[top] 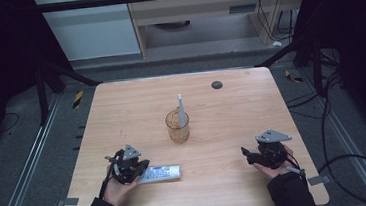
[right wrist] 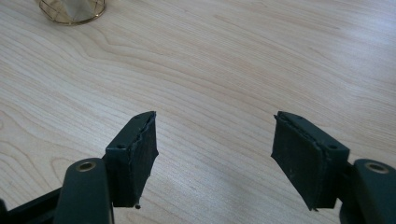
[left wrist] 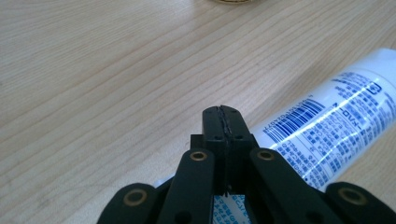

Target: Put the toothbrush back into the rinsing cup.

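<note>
From above, the left claw [top: 144, 165] rests at the near left of the worktop [top: 121, 108], touching the end of a white tube [top: 160, 173] lying flat, while the right claw [top: 246, 153] sits well apart at the near right. Along the left claw [left wrist: 223, 112], its jaws are clenched together on nothing, the tube [left wrist: 336, 121] just beside them. Along the right claw [right wrist: 215, 149], the jaws stand released over bare wood.

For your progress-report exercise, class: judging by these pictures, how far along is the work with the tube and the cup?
Done: a white stick-like item already stands in the amber cup. In hand: the left gripper, shut with its jaws pressed together, sits at the end of the white printed tube, which lies flat on the table; no grip on it shows. Left: probably lifting the tube. The right gripper waits open over bare wood.
</note>
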